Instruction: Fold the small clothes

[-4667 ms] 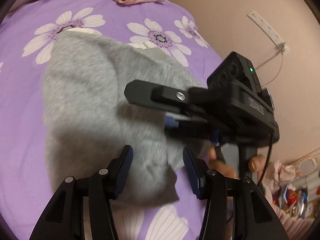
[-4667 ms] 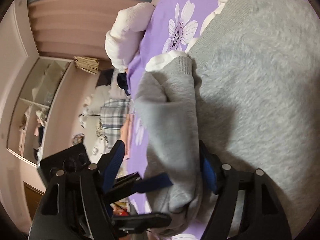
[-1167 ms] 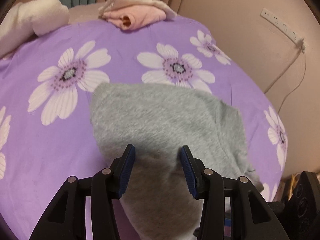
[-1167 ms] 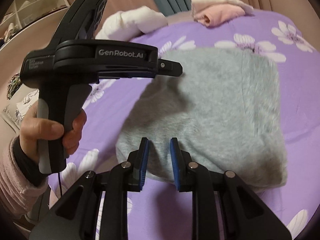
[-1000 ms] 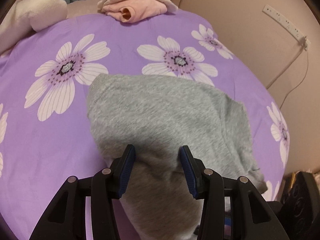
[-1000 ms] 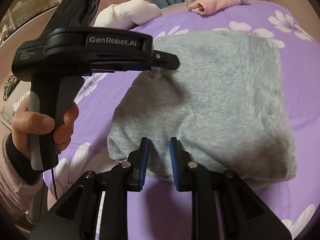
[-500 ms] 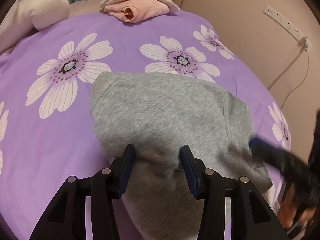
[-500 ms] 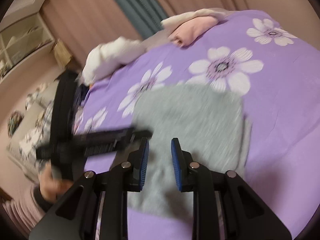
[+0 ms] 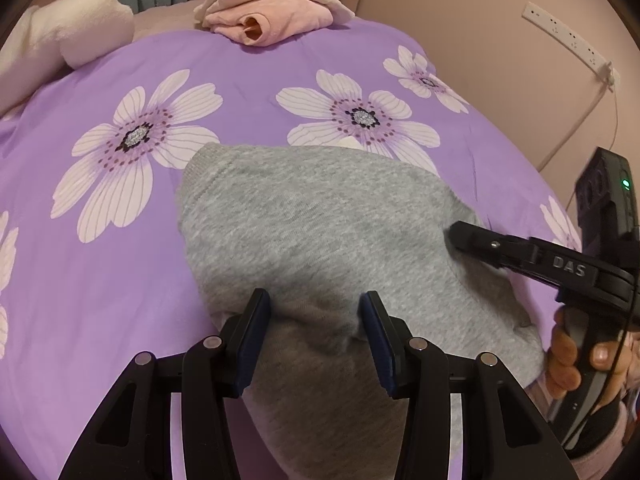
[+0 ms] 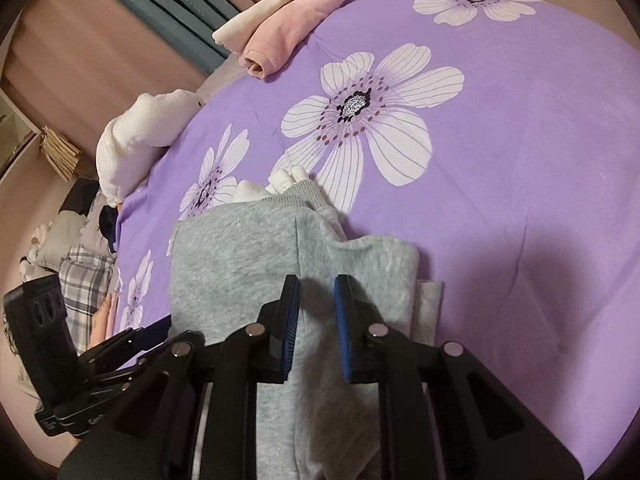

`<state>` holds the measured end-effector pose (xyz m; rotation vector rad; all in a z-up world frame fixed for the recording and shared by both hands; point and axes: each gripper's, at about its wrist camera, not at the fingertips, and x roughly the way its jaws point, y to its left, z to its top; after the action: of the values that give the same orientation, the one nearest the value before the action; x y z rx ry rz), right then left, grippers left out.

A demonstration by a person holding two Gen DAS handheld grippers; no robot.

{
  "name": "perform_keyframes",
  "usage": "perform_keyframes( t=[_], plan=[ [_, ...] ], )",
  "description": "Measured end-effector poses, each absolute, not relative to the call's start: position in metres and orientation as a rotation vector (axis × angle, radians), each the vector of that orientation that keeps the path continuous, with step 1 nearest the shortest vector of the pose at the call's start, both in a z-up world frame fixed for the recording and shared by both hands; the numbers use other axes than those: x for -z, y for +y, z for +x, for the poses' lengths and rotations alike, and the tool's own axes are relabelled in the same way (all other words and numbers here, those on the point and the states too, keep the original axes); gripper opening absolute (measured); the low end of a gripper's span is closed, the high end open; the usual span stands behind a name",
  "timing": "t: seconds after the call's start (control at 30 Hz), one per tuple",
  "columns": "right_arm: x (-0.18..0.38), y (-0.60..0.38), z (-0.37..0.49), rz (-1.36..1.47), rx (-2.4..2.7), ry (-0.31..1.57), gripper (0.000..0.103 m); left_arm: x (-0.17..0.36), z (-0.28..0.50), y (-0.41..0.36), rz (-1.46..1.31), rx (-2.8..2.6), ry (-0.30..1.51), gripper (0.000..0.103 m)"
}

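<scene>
Grey sweatshirt (image 9: 320,232) | near edge hidden | right gripper (image 10: 316,292) closing, possibly gripping

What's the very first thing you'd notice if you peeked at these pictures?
The big purple bedspread with white flowers fills nearly everything. In its middle lies a folded grey sweater, with the left gripper at its near edge and the right gripper, jaws closing, over its other side. A pink folded garment sits at the far edge.

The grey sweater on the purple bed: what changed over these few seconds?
The grey sweater went from spread open to a folded bundle. The right tool swung round to its right side, jaws closing over it. The left tool kept its hold; the pink clothes stayed.
</scene>
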<state>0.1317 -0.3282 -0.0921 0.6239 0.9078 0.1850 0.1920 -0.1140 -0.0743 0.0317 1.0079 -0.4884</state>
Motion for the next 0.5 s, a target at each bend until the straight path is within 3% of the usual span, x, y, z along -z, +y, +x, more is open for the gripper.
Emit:
perform_keyframes(
  t=[0.07,0.5],
  plan=[
    [0.085,-0.326,0.128,0.598,-0.193,0.881,0.022,0.072,0.188,-0.111,0.014,0.481,0.991,0.047],
    [0.058,-0.300,0.061,0.420,-0.252,0.786,0.022,0.047,0.124,-0.107,0.066,0.513,0.857,0.047]
  ],
)
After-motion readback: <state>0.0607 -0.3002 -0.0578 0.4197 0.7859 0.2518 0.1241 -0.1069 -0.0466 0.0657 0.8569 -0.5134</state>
